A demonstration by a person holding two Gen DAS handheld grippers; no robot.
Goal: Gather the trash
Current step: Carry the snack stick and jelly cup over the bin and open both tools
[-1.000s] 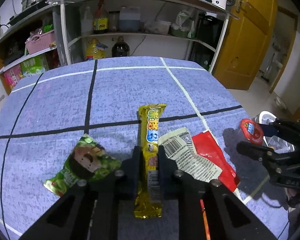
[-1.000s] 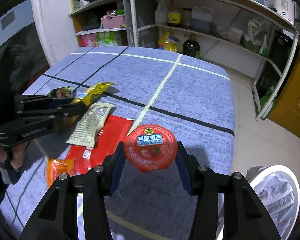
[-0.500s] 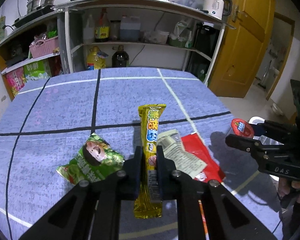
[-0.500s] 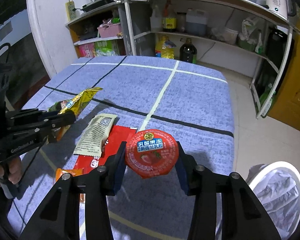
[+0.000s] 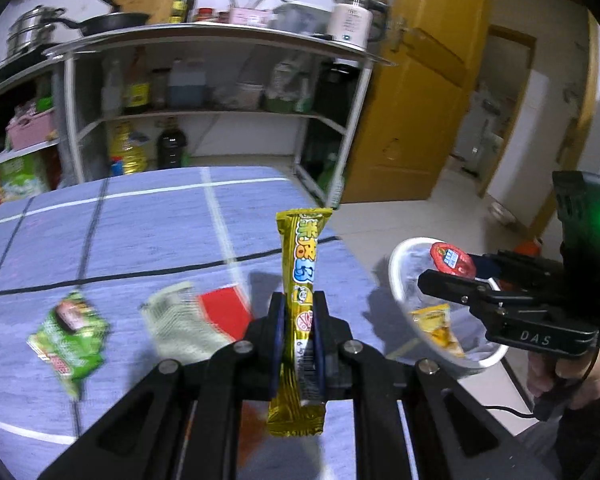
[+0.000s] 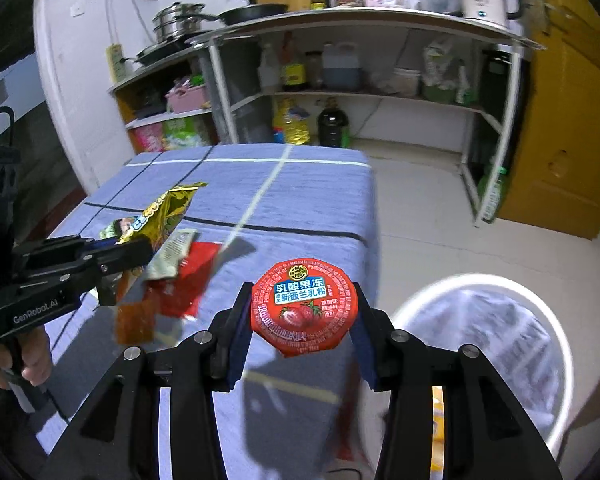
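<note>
My left gripper [image 5: 299,316] is shut on a long yellow snack wrapper [image 5: 301,280] and holds it upright above the blue tablecloth. My right gripper [image 6: 302,312] is shut on a red jelly cup [image 6: 304,306], held off the table's right edge beside the white trash bin [image 6: 480,284]. In the left wrist view the right gripper [image 5: 440,276] holds the cup [image 5: 452,260] over the bin [image 5: 404,256], which has a yellow wrapper [image 5: 436,326] in it. A green packet [image 5: 70,336], a pale wrapper [image 5: 176,320] and a red wrapper [image 5: 224,308] lie on the table.
An orange wrapper [image 6: 134,322] lies near the table's front. Metal shelves [image 5: 204,108] with bottles and pots stand behind the table. A yellow door [image 5: 416,92] is at the right. The table's right edge [image 6: 374,240] drops to tiled floor.
Both grippers have lifted and swung right toward the bin with their items. The jelly cup is now past the table edge, over the bin. The yellow wrapper is off the table.
</note>
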